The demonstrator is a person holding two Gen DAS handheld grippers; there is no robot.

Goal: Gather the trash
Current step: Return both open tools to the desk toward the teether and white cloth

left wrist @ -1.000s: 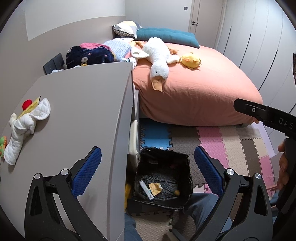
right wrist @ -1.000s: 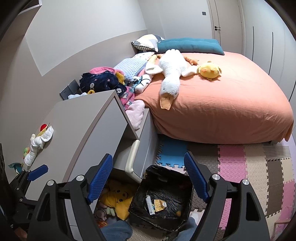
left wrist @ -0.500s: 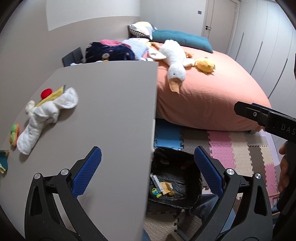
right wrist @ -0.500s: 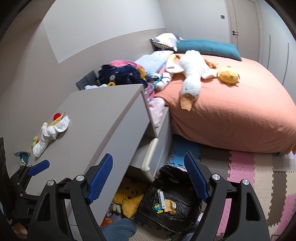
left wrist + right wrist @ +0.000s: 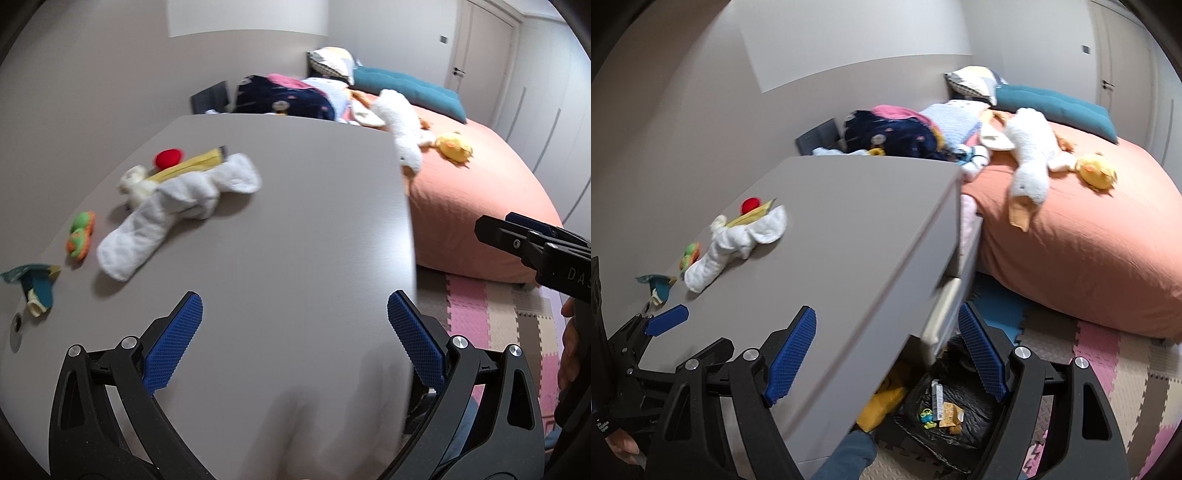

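On the grey dresser top (image 5: 295, 221) lie a teal wrapper (image 5: 35, 284), a green-and-orange piece (image 5: 79, 236), a yellow wrapper (image 5: 192, 164), a red ball (image 5: 168, 157) and a white cloth (image 5: 173, 210). My left gripper (image 5: 294, 306) hovers open over the bare dresser top, right of these items, with nothing between its blue pads. My right gripper (image 5: 886, 317) is also open and empty, over the dresser's front edge. Below it on the floor stands the bin with a black bag (image 5: 979, 402), holding a white tube and small wrappers. The teal wrapper (image 5: 657, 282) lies just beyond the left gripper's pad (image 5: 666, 315).
A bed with an orange cover (image 5: 1089, 240) carries a white goose plush (image 5: 1030, 158) and a yellow duck plush (image 5: 1095, 171). Clothes (image 5: 897, 129) are piled behind the dresser. A drawer handle (image 5: 940, 314) juts out. A yellow plush (image 5: 882, 402) and a trouser leg (image 5: 846, 458) sit beside the bin.
Both grippers have swung left, over the dresser. The bin has dropped out of the left wrist view and the dresser's items have come nearer. Both stay open.
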